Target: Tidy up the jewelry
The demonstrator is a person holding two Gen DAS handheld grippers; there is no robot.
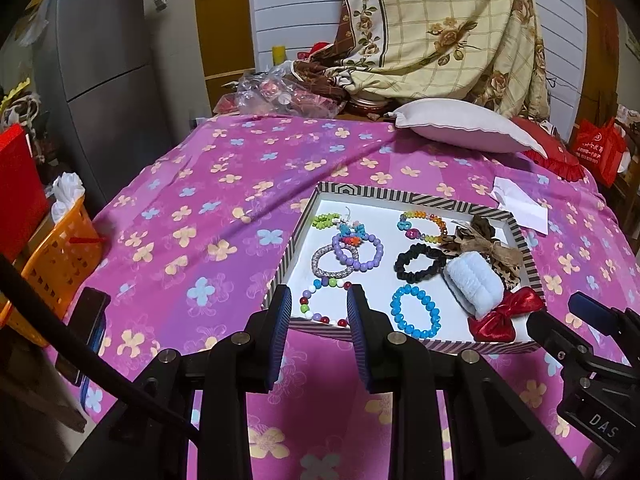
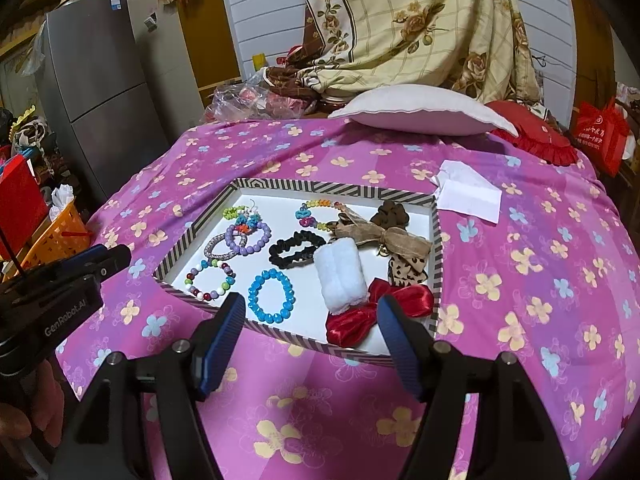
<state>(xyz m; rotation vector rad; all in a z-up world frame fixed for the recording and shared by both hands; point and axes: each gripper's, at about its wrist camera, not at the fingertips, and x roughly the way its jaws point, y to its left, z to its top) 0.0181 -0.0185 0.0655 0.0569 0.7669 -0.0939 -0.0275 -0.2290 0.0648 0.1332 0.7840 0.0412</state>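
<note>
A striped-rim tray (image 1: 404,194) (image 2: 336,188) with a white floor lies on the pink flowered bedspread. In it lie several bead bracelets, among them a blue one (image 1: 416,312) (image 2: 271,295), a purple one (image 1: 359,250) and a multicolour one (image 1: 324,304) (image 2: 211,280). It also holds a black scrunchie (image 1: 418,262) (image 2: 296,254), a white fluffy band (image 1: 475,280) (image 2: 340,280), a red satin bow (image 1: 506,314) (image 2: 380,308) and brown bows (image 2: 384,236). My left gripper (image 1: 318,296) is open and empty above the tray's near edge. My right gripper (image 2: 312,306) is open and empty there too.
A white pillow (image 1: 464,124) and a red cushion (image 1: 554,152) lie at the bed's far end. White paper (image 1: 520,204) lies beyond the tray on the right. An orange basket (image 1: 52,264) and a grey fridge (image 1: 104,64) stand left of the bed.
</note>
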